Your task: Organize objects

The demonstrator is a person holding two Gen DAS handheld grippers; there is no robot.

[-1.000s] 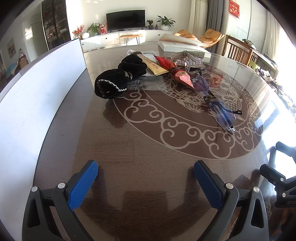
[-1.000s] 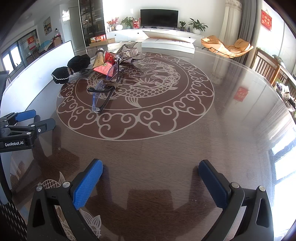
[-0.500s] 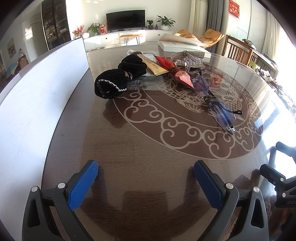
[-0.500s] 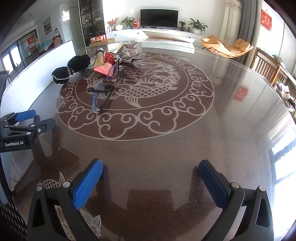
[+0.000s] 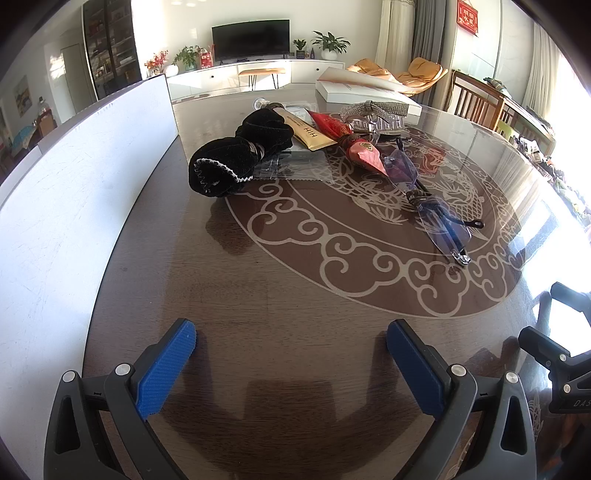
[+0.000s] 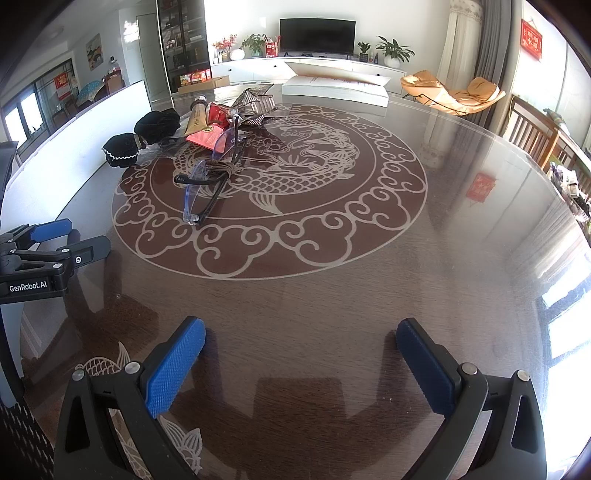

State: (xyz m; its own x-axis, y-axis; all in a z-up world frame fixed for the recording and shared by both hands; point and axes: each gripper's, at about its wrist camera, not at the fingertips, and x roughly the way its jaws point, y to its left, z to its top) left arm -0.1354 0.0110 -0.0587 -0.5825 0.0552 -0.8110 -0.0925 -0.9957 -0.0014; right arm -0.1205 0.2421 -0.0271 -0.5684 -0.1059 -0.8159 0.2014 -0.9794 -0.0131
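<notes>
Both grippers, left (image 5: 291, 334) and right (image 6: 300, 332), hung spread wide, empty, over the glossy round table (image 6: 332, 295). Beyond its fish inlay: clear glasses (image 6: 201, 184), fuzzy black pouches (image 5: 236, 155); packets behind overlapped, hard to separate.

Home, living and dining room. Round glass-covered tabletop (image 6: 461, 206) with carp ornament as landmark. Behind it: flat TV (image 6: 317, 36) on long white cabinet (image 6: 258, 72), potted plants (image 6: 393, 50) beside TV. Right of tabletop: orange lounge chair (image 6: 454, 92), wooden dining chairs (image 6: 535, 136), curtains (image 6: 465, 55). Left of it: dark glass-front cabinet (image 6: 181, 44).
</notes>
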